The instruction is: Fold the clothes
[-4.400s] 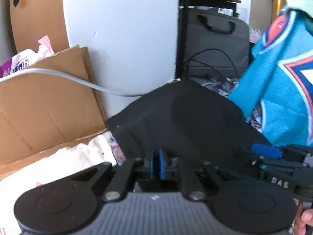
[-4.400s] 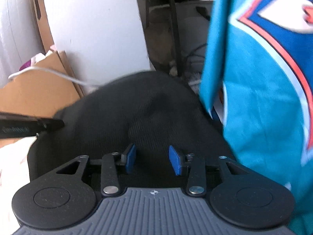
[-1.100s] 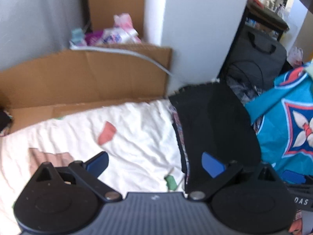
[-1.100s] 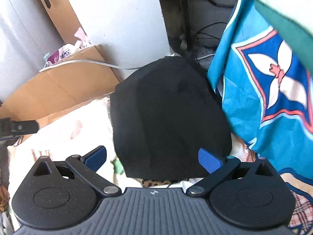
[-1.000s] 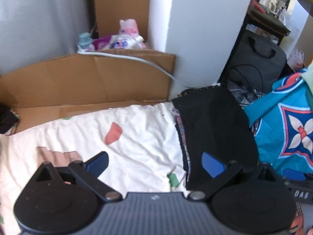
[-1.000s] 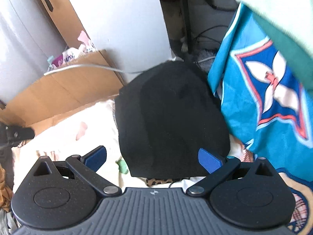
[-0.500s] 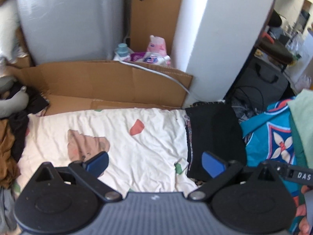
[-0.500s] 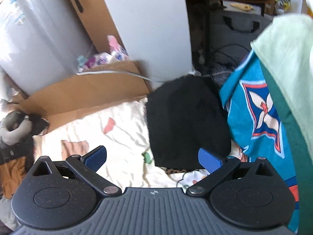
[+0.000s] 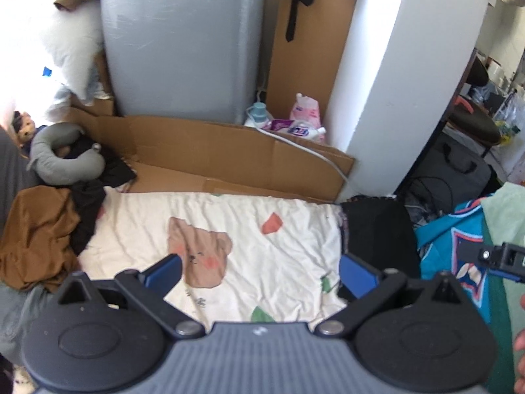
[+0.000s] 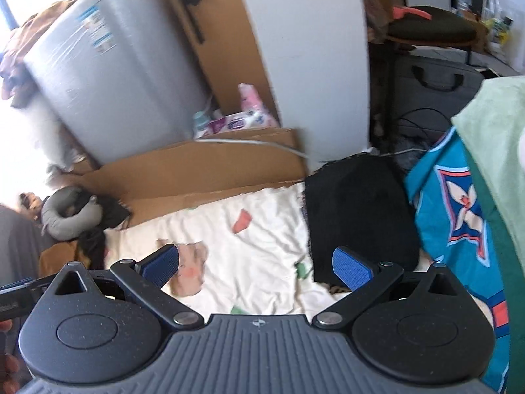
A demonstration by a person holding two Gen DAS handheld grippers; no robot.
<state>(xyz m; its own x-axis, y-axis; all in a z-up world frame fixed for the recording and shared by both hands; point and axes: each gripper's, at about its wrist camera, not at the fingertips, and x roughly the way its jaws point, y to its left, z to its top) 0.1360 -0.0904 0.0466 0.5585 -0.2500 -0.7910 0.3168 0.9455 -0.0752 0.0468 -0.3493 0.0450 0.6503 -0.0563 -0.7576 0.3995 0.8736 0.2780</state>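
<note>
A folded black garment (image 9: pixel 377 229) (image 10: pixel 357 210) lies at the right end of a white sheet with a bear print (image 9: pixel 229 229) (image 10: pixel 249 243). Next to it on the right sits a teal patterned cloth (image 9: pixel 459 252) (image 10: pixel 456 203) with a pale green one (image 10: pixel 492 131) over it. A heap of brown and black clothes (image 9: pixel 42 226) (image 10: pixel 92 239) lies at the sheet's left end. My left gripper (image 9: pixel 261 274) and my right gripper (image 10: pixel 259 264) both hover high above the sheet, jaws wide open and holding nothing.
Flattened cardboard (image 9: pixel 229 154) lines the far edge of the sheet, with a wrapped grey appliance (image 9: pixel 183 42) and a white pillar (image 9: pixel 403 65) behind. A grey neck pillow (image 9: pixel 62 161) lies far left. A dark bag (image 9: pixel 459 170) and a chair (image 10: pixel 430 29) stand at right.
Both grippers have let go of the black garment, opened wide and pulled back and upward. The garment stays folded on the sheet's right end, and much more of the room shows.
</note>
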